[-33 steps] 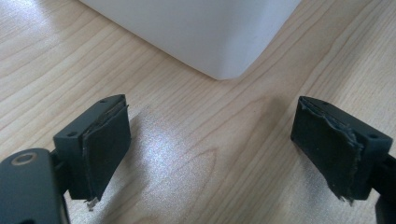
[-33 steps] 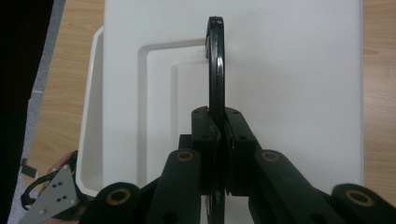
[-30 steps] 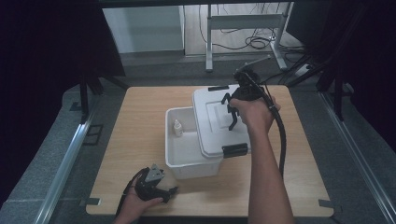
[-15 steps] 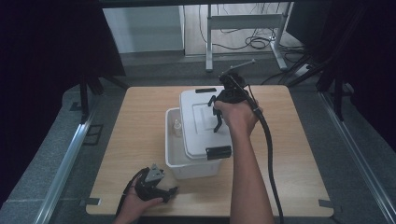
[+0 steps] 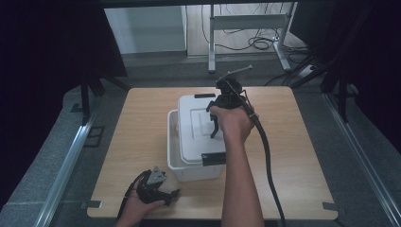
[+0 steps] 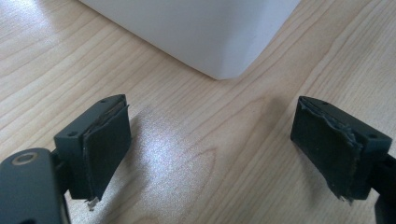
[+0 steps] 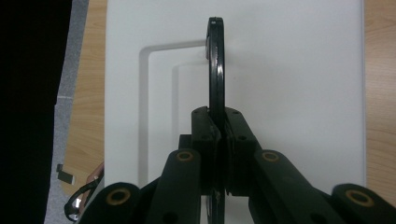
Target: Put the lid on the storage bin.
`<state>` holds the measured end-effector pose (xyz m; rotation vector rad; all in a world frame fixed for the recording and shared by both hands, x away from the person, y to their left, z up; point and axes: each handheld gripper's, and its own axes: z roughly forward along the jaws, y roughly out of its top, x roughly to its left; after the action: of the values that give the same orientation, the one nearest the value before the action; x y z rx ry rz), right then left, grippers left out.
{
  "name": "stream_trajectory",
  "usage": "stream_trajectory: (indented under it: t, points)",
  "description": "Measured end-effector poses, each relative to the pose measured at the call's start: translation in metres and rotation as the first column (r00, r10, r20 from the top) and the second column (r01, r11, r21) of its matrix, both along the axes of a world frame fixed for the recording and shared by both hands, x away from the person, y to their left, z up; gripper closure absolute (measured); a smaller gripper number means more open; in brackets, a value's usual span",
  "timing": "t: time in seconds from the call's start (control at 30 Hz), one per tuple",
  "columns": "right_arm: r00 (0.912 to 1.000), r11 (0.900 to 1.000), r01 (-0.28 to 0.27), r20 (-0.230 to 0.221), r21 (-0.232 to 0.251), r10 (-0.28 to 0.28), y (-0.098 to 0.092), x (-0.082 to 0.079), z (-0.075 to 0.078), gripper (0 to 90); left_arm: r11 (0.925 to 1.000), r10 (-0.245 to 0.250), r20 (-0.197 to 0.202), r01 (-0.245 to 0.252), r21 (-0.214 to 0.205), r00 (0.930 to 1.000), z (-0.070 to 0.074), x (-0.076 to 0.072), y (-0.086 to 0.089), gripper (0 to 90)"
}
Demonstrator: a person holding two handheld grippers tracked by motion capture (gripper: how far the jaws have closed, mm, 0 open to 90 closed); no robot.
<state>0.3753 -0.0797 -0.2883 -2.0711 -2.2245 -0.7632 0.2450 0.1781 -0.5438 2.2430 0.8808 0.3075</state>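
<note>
R gripper (image 7: 218,135) clenched on lid handle (image 7: 215,70), lid (image 5: 201,127) over white bin (image 5: 189,170). L gripper (image 6: 210,154) released, beside bin corner.

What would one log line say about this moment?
right gripper: shut on black lid handle | white plastic lid: over white box | left gripper: open, idle
</note>
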Motion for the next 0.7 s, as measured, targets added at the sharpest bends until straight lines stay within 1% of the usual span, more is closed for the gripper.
stream_trajectory:
  t: [0.13, 0.23, 0.3, 0.47, 0.7]
  points:
    - [0.9998, 0.9999, -0.010, -0.015, 0.006, 0.010, 0.015, 0.003, -0.011, 85.4, 1.0000, -0.001, -0.001, 0.001, -0.001, 1.0000, 0.000, 0.000, 0.000, 12.0]
    - [0.9998, 0.9999, -0.006, -0.016, 0.013, 0.006, 0.020, 0.003, -0.014, 85.4, 1.0000, -0.001, -0.002, 0.001, 0.000, 1.0000, 0.000, 0.000, 0.000, 12.0]
    - [0.9996, 0.9998, -0.003, -0.027, 0.018, 0.003, 0.025, 0.004, -0.018, 85.4, 1.0000, -0.002, -0.002, 0.002, -0.001, 1.0000, 0.000, 0.000, 0.000, 12.0]
    - [0.9994, 0.9998, 0.003, -0.034, 0.019, -0.003, 0.029, 0.005, -0.024, 85.4, 1.0000, -0.002, -0.002, 0.002, -0.001, 1.0000, 0.000, 0.000, 0.000, 12.0]
    - [0.9983, 0.9996, 0.007, -0.058, 0.029, -0.006, 0.034, 0.012, -0.042, 85.4, 1.0000, -0.006, -0.003, 0.006, 0.002, 1.0000, 0.000, 0.000, 0.000, 11.8]
